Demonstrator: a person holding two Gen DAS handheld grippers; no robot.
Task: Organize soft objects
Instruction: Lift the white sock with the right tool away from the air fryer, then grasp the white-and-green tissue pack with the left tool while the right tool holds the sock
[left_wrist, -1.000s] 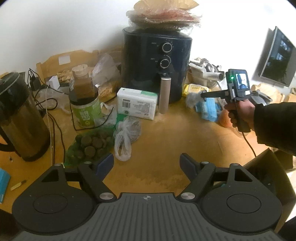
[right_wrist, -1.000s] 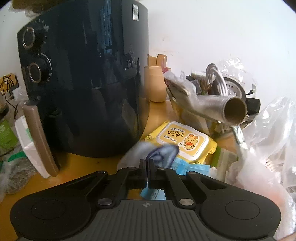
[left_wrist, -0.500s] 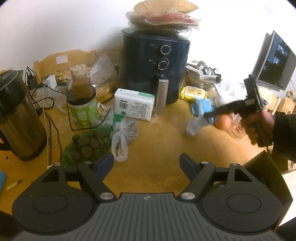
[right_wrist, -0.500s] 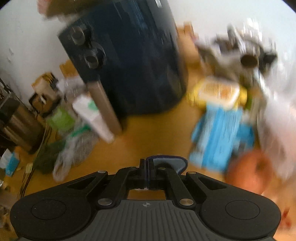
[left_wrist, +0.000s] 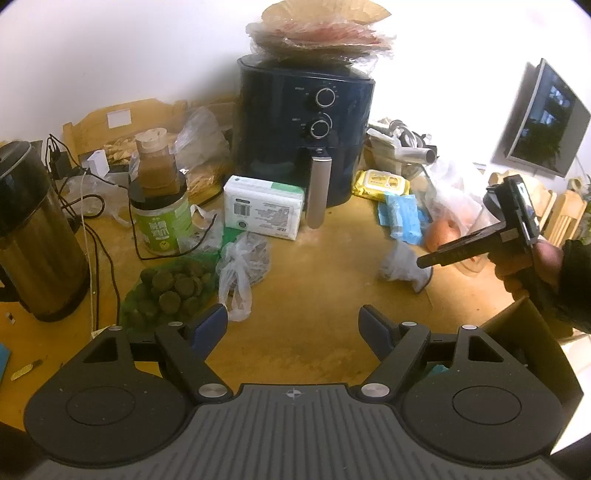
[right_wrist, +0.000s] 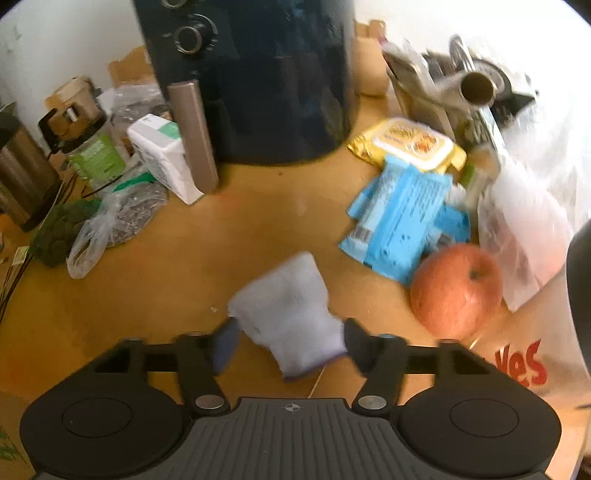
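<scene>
A pale, soft cloth (right_wrist: 284, 310), shaped like a sock or glove, lies on the wooden table between the fingers of my right gripper (right_wrist: 290, 345). The jaws are opening and the pads stand apart from the cloth. In the left wrist view the same cloth (left_wrist: 397, 264) sits just left of the right gripper (left_wrist: 424, 261), which a hand holds. A blue soft packet (right_wrist: 402, 218) and a yellow wipes pack (right_wrist: 410, 144) lie beyond it. My left gripper (left_wrist: 293, 325) hangs open over bare table with nothing in it.
A dark air fryer (left_wrist: 306, 122) stands at the back. An apple (right_wrist: 456, 288) and a white plastic bag (right_wrist: 524, 229) lie right of the cloth. A white tissue pack (left_wrist: 264, 212), green jar (left_wrist: 160, 218), bagged items (left_wrist: 240, 266), kettle (left_wrist: 33, 236) and cables fill the left. A cardboard box (left_wrist: 517, 328) stands at the near right.
My right gripper drew the cloth from beside the wipes pack out toward the near table, then its jaws spread and let it go. The left gripper stayed put.
</scene>
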